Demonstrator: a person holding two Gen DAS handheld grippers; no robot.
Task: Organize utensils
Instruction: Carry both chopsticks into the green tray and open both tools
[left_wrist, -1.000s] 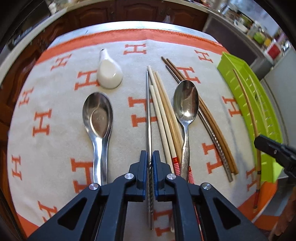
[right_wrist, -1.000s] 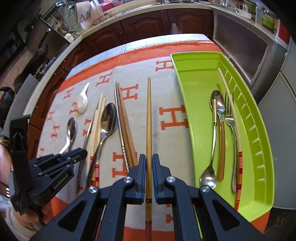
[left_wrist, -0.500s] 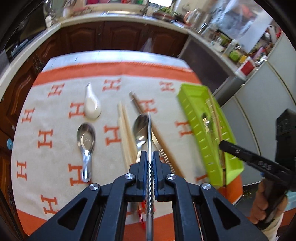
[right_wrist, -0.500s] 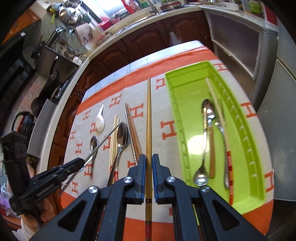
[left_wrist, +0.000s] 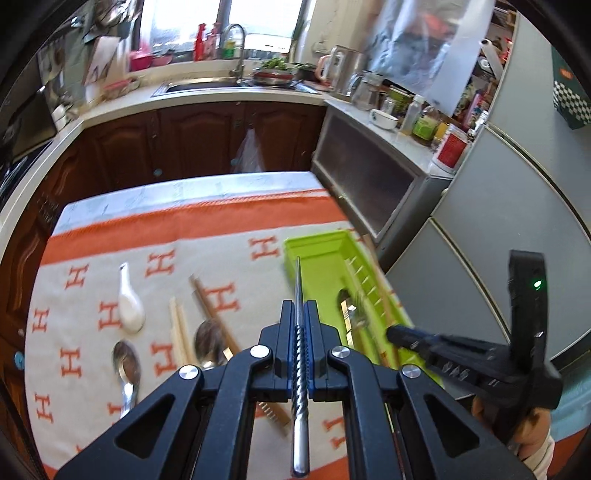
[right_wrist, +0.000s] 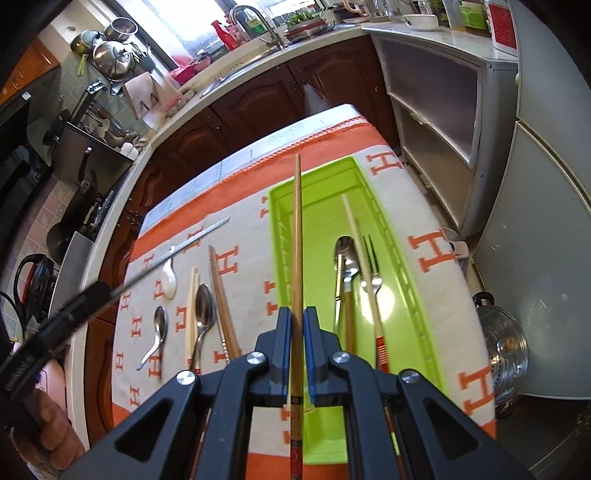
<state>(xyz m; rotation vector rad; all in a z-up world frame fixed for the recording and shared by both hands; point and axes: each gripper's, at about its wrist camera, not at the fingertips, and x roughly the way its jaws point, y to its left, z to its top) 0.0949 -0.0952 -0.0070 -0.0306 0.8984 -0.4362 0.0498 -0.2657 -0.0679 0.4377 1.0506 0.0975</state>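
Your left gripper (left_wrist: 300, 321) is clamped on a metal chopstick (left_wrist: 300, 373), held above the cloth-covered counter (left_wrist: 110, 236). Your right gripper (right_wrist: 297, 328) is clamped on a wooden chopstick (right_wrist: 297, 236), its tip over the green tray (right_wrist: 317, 206) just ahead.

In the left wrist view motion blur smears the green tray (left_wrist: 321, 251) and the cutlery inside it, too soft to name. The left claw (left_wrist: 299, 325) covers the steel spoon's (left_wrist: 208, 339) handle. At 6 o'clock in the right wrist view, the wooden chopstick's (right_wrist: 297, 236) end runs off frame.
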